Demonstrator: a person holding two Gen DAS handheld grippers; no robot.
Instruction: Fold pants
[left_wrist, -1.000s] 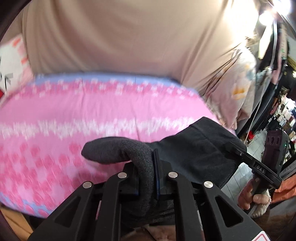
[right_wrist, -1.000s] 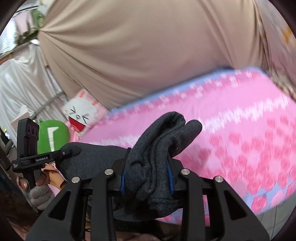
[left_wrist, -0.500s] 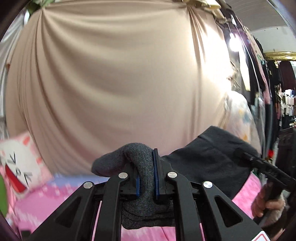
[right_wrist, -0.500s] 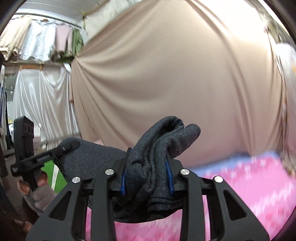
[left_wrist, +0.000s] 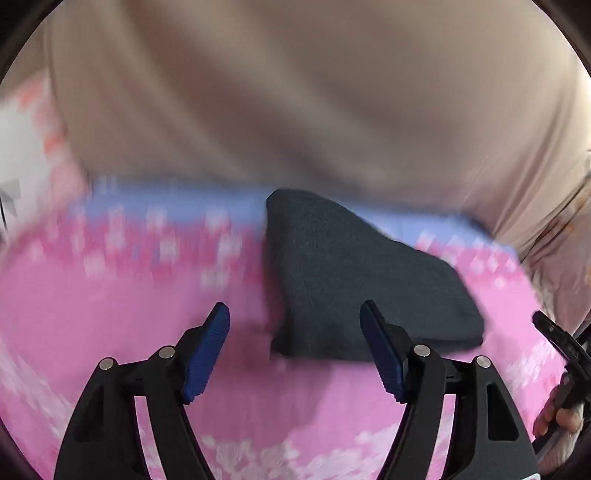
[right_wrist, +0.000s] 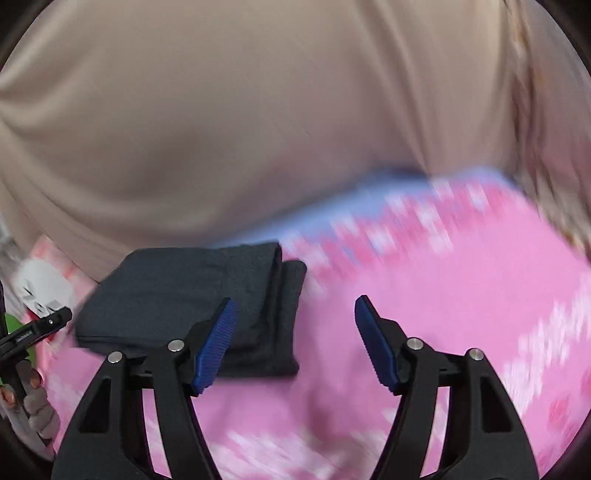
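Note:
The dark grey pants (left_wrist: 354, 280) lie folded in a compact stack on the pink patterned bedspread (left_wrist: 110, 314). My left gripper (left_wrist: 295, 321) is open and empty, just in front of the stack. In the right wrist view the folded pants (right_wrist: 192, 295) lie to the left, their layered edge facing right. My right gripper (right_wrist: 293, 317) is open and empty, with its left finger (right_wrist: 216, 343) in front of the stack's near corner. The other gripper shows at each view's edge, in the left wrist view (left_wrist: 561, 343) and the right wrist view (right_wrist: 33, 332).
A beige curtain (left_wrist: 295, 92) hangs behind the bed. A white plush pillow (right_wrist: 40, 291) sits at the bed's far left. The bedspread's blue border (right_wrist: 332, 218) runs along the far edge. Both views are motion-blurred.
Both grippers were shut on the pants and held them up. Now both are open, and the folded pants lie on the bedspread.

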